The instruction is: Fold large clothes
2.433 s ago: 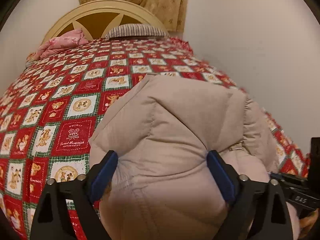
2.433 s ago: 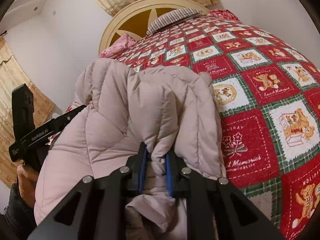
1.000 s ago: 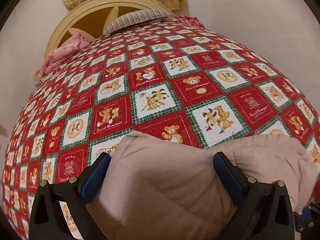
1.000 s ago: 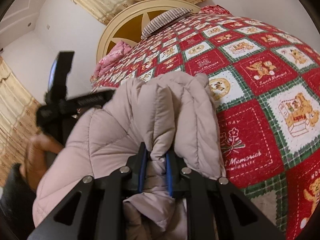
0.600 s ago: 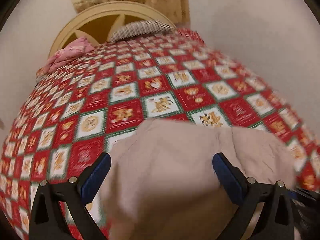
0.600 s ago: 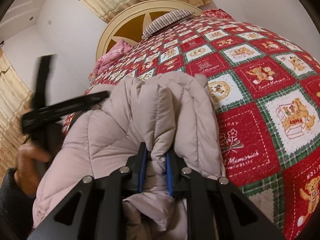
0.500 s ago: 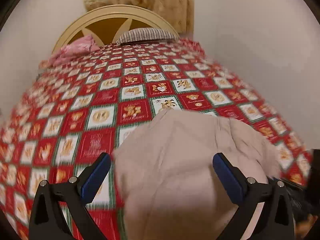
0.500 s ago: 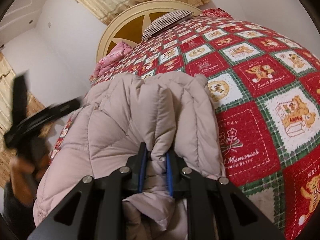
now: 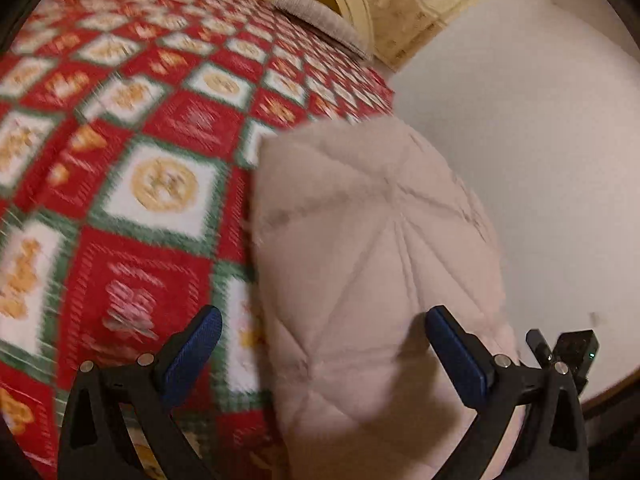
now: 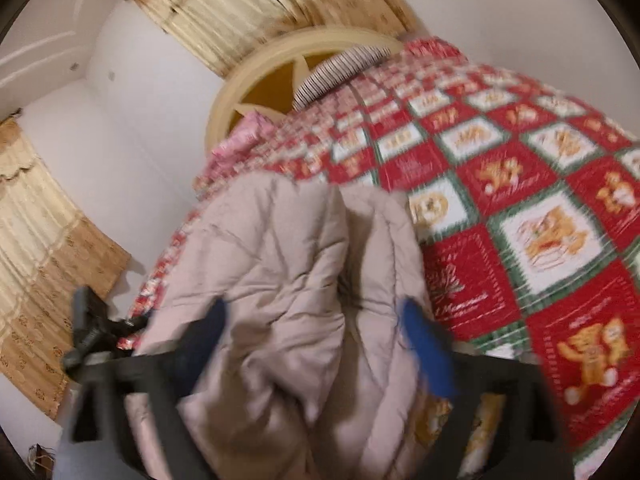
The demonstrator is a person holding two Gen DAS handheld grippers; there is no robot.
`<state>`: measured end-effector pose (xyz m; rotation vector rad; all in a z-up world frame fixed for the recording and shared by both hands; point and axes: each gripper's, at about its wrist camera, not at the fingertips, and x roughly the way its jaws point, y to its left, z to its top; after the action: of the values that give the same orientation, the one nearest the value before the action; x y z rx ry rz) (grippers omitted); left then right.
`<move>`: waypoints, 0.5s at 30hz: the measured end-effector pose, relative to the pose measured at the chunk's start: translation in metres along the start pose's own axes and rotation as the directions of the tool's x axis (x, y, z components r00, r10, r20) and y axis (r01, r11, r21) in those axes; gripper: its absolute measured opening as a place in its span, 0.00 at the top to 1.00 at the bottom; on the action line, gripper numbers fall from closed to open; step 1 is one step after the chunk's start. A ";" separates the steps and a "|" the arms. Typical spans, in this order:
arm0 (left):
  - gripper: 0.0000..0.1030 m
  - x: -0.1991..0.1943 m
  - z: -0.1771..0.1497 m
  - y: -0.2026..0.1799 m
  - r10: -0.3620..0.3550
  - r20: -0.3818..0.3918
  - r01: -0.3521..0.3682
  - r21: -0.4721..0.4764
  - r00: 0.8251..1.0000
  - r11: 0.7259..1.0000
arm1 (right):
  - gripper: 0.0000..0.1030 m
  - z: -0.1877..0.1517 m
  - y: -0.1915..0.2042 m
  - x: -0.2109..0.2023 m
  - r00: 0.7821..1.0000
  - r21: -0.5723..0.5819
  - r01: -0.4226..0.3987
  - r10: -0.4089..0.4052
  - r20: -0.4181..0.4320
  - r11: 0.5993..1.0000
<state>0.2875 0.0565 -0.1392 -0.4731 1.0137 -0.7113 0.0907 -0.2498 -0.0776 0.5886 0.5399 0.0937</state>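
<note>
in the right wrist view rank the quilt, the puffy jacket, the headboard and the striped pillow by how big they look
Largest to smallest, as they look in this view:
1. Quilt
2. Jacket, though it lies nearest the camera, so its share is inflated
3. Headboard
4. Pillow

The headboard and pillow are farthest, so their true sizes stay unsure.

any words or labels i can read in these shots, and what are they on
None can be read for certain.
Bedspread: a red square beside the puffer jacket carries cursive white script, possibly "Memories", too blurred to confirm.
Other red squares also carry white lettering, smeared by motion.
Left gripper and right gripper: no legible markings.
</note>
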 end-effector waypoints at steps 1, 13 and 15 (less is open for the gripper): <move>0.01 0.003 -0.001 0.000 -0.027 -0.015 0.027 -0.015 1.000 1.000 | 0.00 0.002 0.002 -0.008 1.000 -0.013 0.003 -0.003 0.021 1.000; 0.01 0.034 0.001 0.002 -0.148 -0.067 0.146 -0.040 0.987 0.988 | 0.00 0.009 -0.035 0.076 0.959 0.021 -0.105 0.107 -0.262 0.994; 0.01 0.034 0.000 0.005 -0.165 -0.063 0.164 -0.025 0.984 0.986 | 0.00 0.001 -0.039 0.083 0.963 0.036 -0.138 0.142 -0.227 0.990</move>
<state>0.3008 0.0349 -0.1628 -0.5585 1.0519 -0.8695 0.1594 -0.2630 -0.1362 0.6391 0.7232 0.2936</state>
